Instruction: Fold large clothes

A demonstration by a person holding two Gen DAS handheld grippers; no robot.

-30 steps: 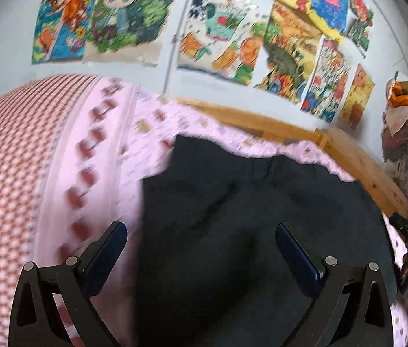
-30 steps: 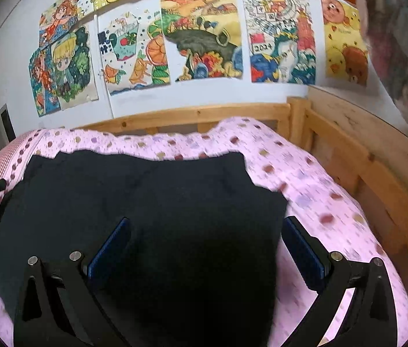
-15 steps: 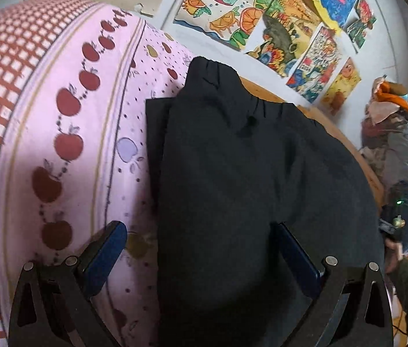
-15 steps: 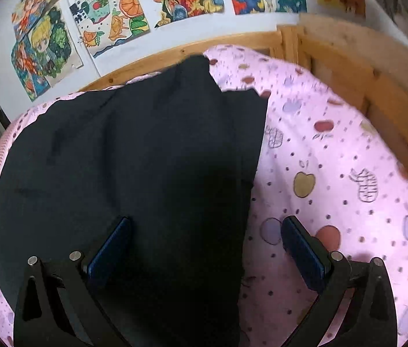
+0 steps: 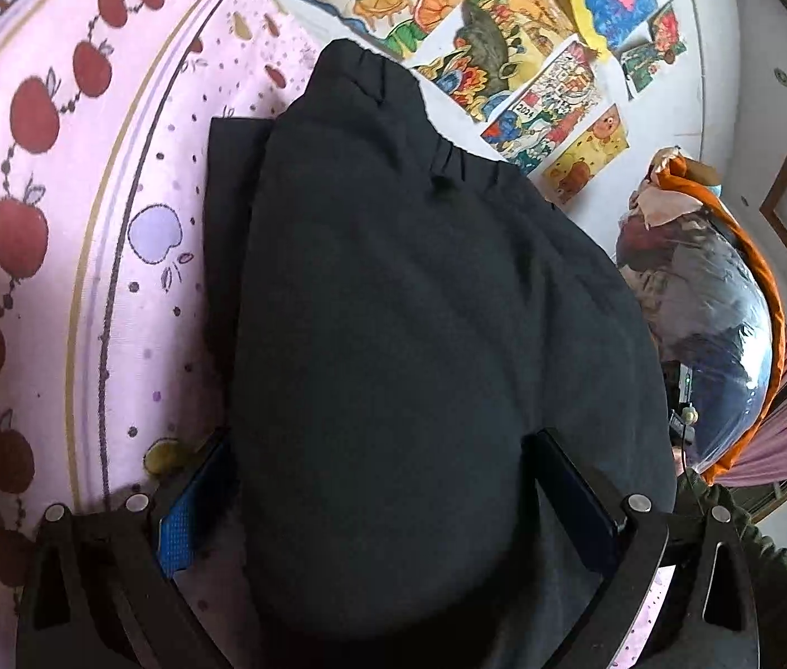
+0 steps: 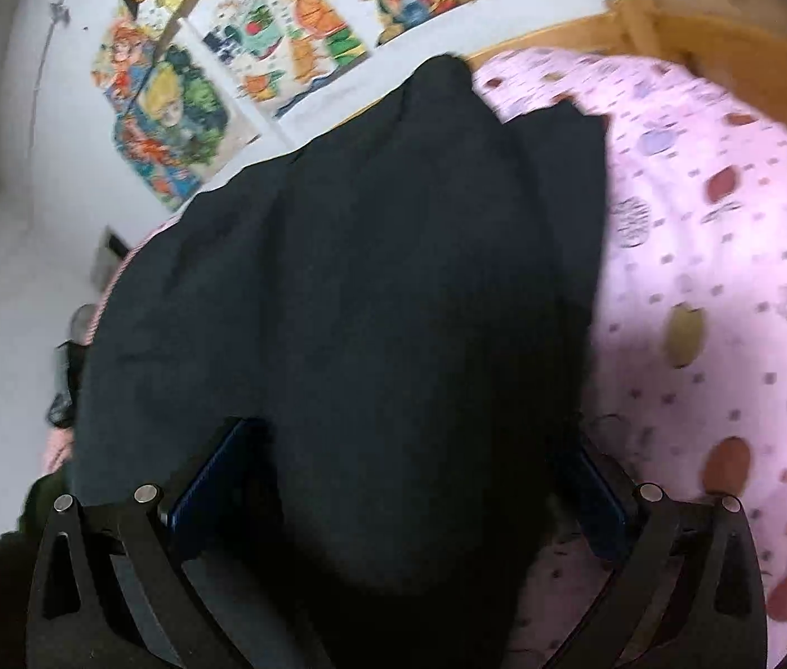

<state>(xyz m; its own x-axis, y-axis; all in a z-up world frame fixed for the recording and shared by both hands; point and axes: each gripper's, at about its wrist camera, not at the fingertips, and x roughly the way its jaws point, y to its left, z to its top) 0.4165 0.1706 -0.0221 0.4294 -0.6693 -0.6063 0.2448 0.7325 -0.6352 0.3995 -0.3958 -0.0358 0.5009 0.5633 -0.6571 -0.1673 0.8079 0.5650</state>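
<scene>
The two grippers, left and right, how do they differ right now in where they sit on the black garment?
The left gripper straddles the black garment at its left edge, with apple-print bedding beside its left finger; the right gripper straddles the right edge, with bedding beside its right finger. The left view is sharp, the right blurred. Both are open, with cloth bulging between their fingers.

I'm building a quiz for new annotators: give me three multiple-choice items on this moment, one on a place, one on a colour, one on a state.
1. Where does the black garment lie?
A. on the pink apple-print bedsheet
B. on a wooden floor
C. in a basket

2. What colour are the pads of the left tool?
A. red
B. blue
C. yellow

3. How does the right tool stand?
A. shut on a hanger
B. out of view
C. open, fingers either side of a fabric bulge

Answers: 1 A, pink sheet shows around the garment; 2 B, a blue pad shows at the left finger; 3 C, wide gap with cloth between.
</scene>
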